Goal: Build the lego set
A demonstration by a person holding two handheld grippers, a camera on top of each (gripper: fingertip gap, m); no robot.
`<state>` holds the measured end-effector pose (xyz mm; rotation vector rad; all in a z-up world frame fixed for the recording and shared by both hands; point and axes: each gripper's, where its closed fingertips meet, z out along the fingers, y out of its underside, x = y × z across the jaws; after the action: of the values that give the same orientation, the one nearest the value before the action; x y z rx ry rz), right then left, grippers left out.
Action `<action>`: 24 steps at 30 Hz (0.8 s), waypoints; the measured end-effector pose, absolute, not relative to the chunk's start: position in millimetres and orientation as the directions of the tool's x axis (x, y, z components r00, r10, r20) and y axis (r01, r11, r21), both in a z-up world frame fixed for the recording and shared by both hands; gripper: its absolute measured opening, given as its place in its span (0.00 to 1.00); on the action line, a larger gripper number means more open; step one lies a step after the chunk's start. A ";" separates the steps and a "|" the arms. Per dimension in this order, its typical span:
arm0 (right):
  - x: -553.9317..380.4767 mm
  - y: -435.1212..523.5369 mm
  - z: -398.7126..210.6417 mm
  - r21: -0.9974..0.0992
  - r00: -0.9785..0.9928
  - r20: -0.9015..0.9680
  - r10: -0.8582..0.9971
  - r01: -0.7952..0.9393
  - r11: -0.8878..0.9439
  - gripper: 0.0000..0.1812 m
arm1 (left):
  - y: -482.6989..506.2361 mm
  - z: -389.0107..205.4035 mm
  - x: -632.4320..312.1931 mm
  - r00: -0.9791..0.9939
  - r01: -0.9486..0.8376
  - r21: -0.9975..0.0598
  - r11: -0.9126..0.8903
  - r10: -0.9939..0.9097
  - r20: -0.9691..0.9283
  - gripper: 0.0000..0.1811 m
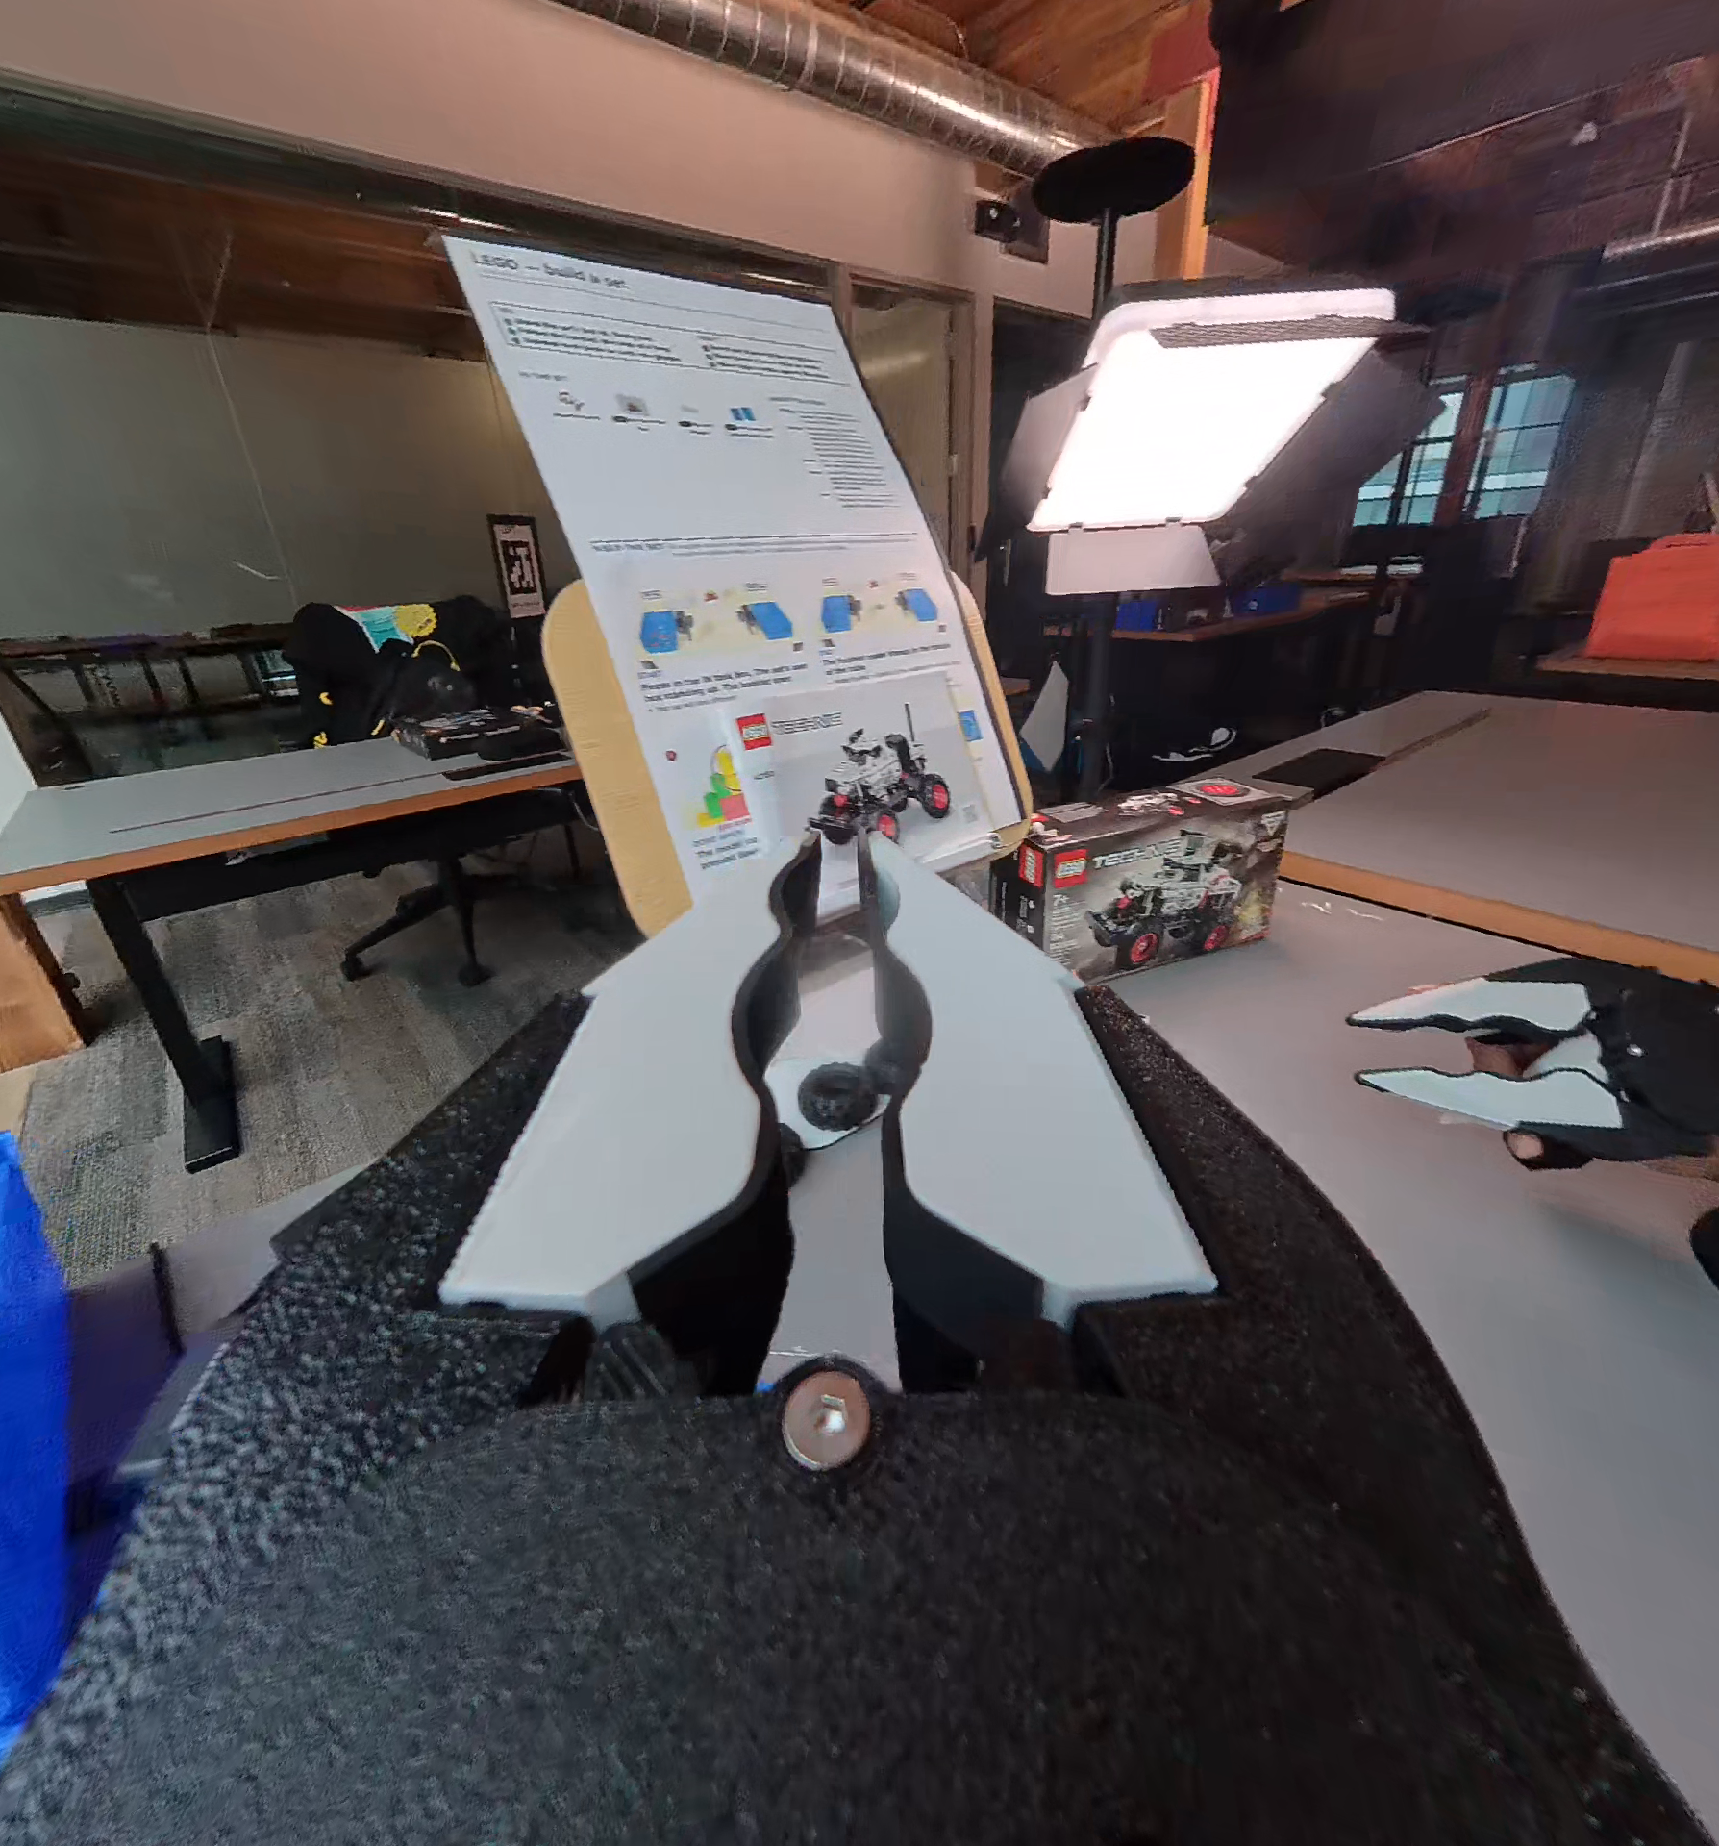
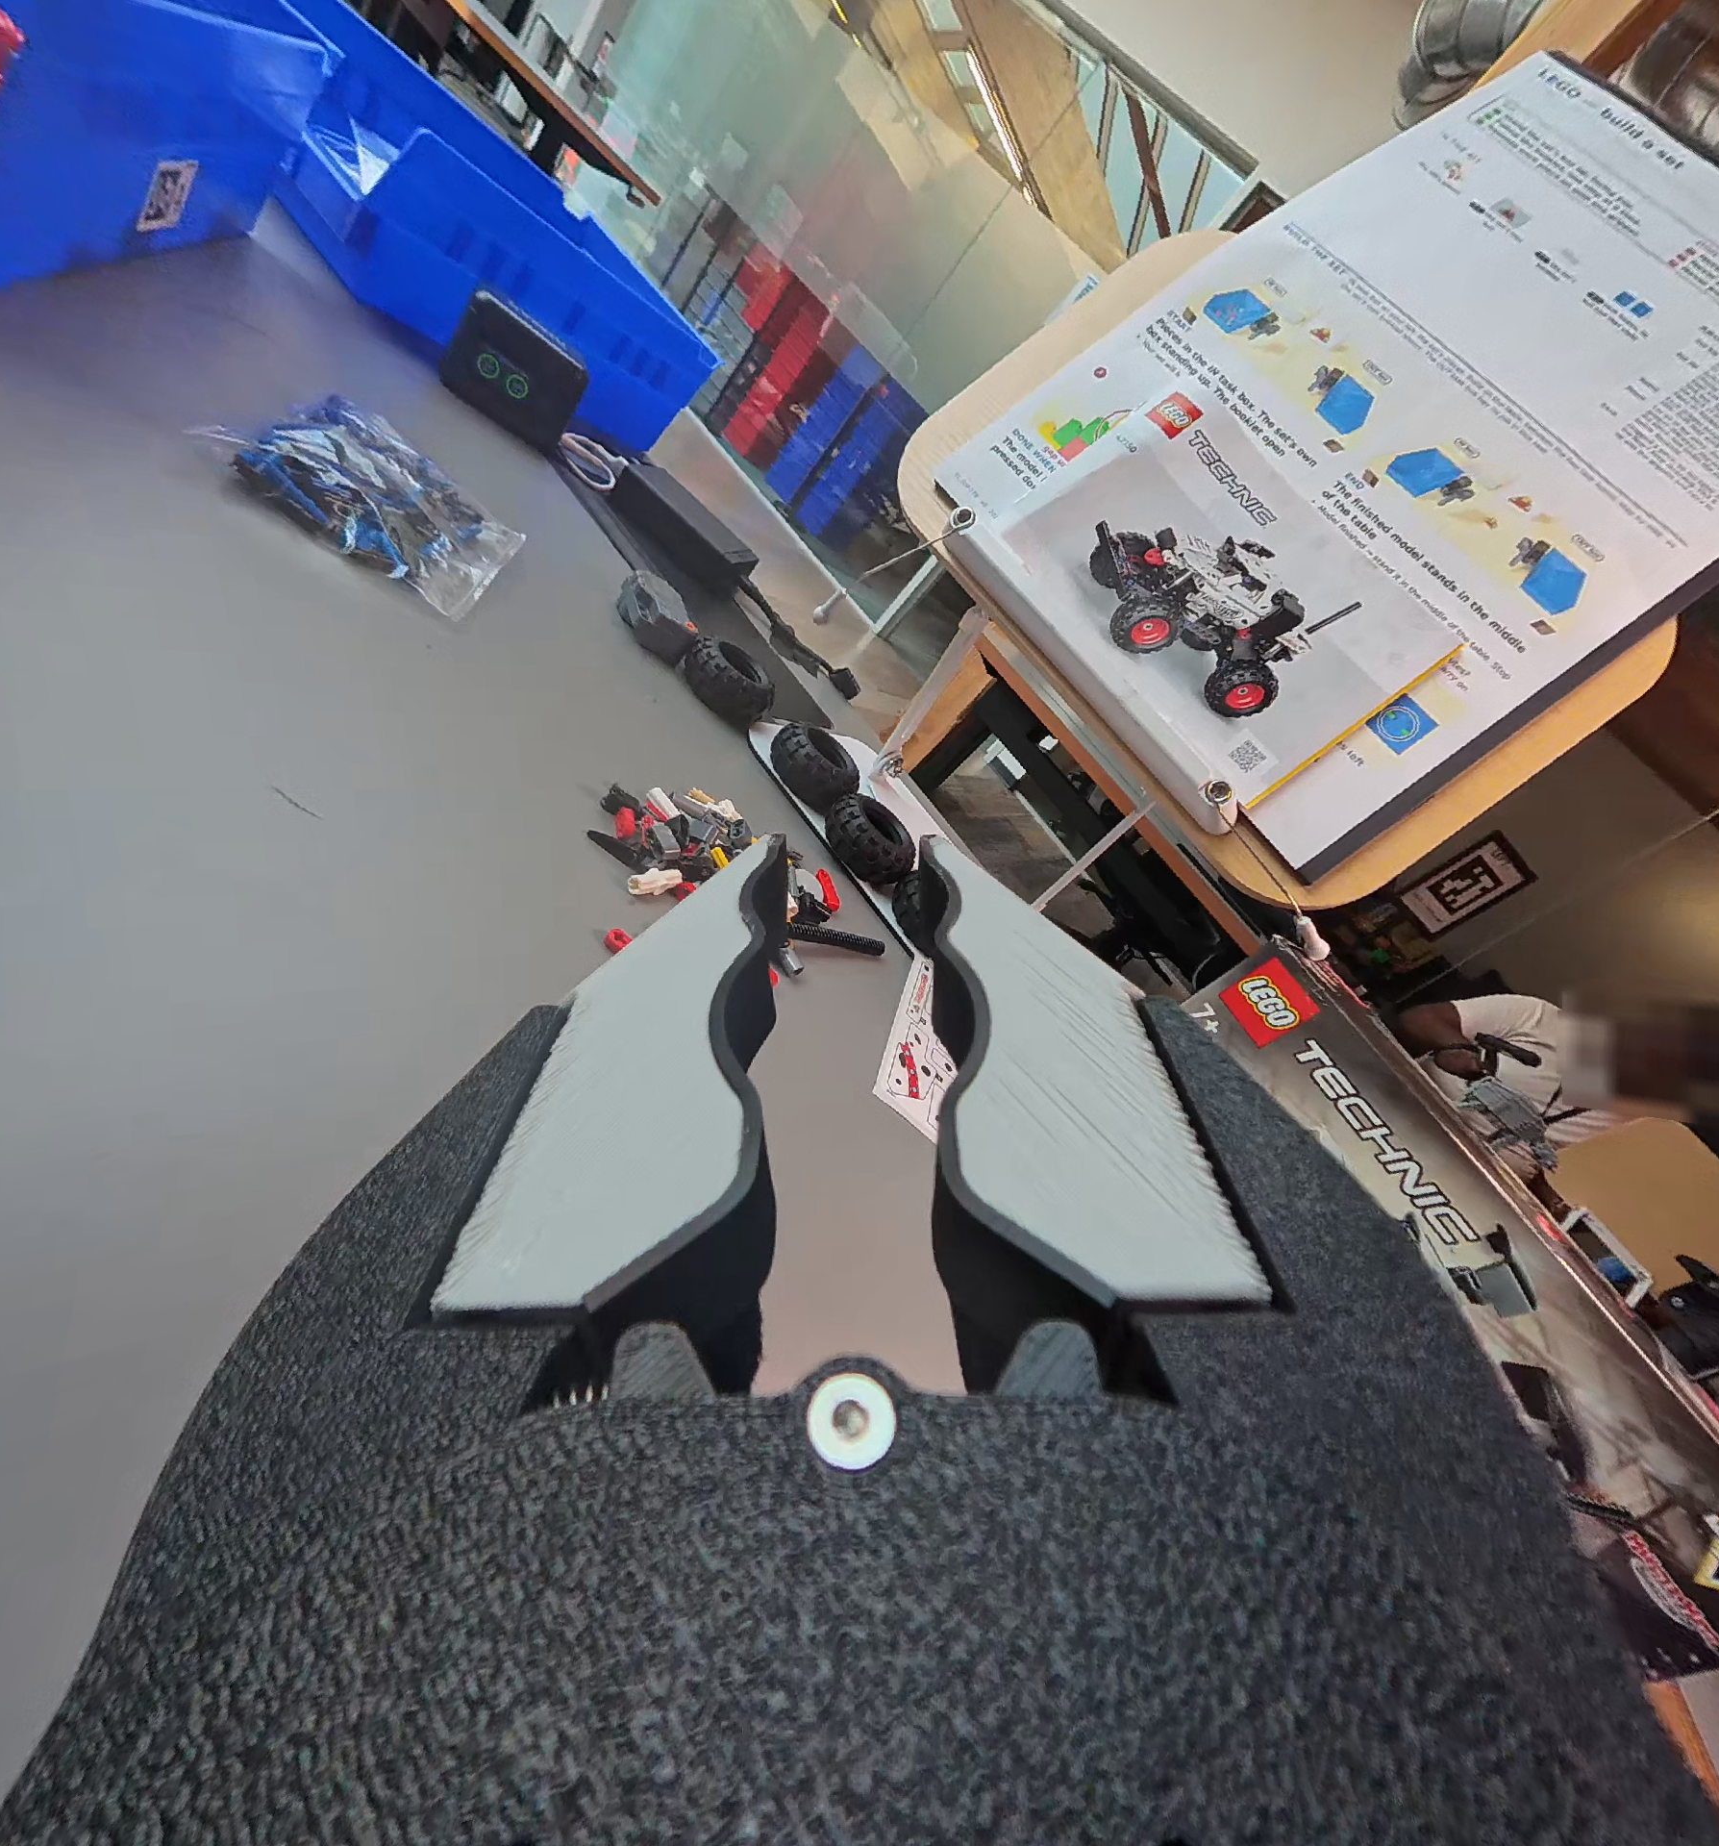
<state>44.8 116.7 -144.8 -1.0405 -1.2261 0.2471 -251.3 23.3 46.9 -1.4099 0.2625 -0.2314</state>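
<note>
Blue bins [image 2: 496, 250] sit far left, then the bag of parts [image 2: 376, 499], loose pieces [image 2: 681, 834] and tires [image 2: 814, 764], so the left claw [image 1: 841, 849], narrow and empty, and the right claw [image 2: 856, 864], open and empty, should grab one small piece slowly.

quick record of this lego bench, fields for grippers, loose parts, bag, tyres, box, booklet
left gripper: empty, jaws narrowly apart
right gripper: open, empty, above table
loose parts: small mixed pile on grey table
bag: sealed, blue pieces, lying flat
tyres: black, in a row near table edge
box: standing beside the stand
booklet: closed, propped on the tilted stand
</note>
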 end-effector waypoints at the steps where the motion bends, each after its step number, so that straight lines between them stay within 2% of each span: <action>1: 45.1 116.4 -144.5 -0.768 0.378 0.640 0.669 0.349 0.537 0.14 | 15.7 38.2 -233.7 0.944 0.008 -0.988 0.152 -0.328 -0.043 0.02; 6: 45.2 117.6 -146.9 -0.826 0.390 0.562 0.729 0.307 0.472 0.10 | -1.9 -27.9 -169.1 0.925 0.140 -0.984 0.112 -0.368 0.090 0.00; 13: 43.2 123.3 -159.4 -0.875 0.399 0.477 0.783 0.297 0.382 0.09 | 7.9 -123.1 -139.8 0.910 0.284 -0.955 -0.092 -0.288 0.298 0.00; 18: 37.7 126.9 -172.6 -0.895 0.393 0.430 0.812 0.301 0.329 0.09 | 52.3 -138.2 -133.2 0.951 0.125 -0.992 -0.007 -0.285 0.122 0.06; 21: 35.6 123.7 -176.1 -0.877 0.373 0.466 0.802 0.318 0.361 0.09 | 79.0 -140.6 -128.8 0.963 -0.086 -0.995 0.058 -0.251 -0.098 0.07; 24: 33.9 121.1 -176.8 -0.869 0.358 0.480 0.801 0.321 0.377 0.09 | 97.9 -149.9 -117.3 0.940 -0.180 -0.983 0.033 -0.289 -0.182 0.10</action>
<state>33.9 121.1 -176.8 -1.2001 -1.2206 0.4312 -117.3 97.9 -149.9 -1.5473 0.3762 -0.0869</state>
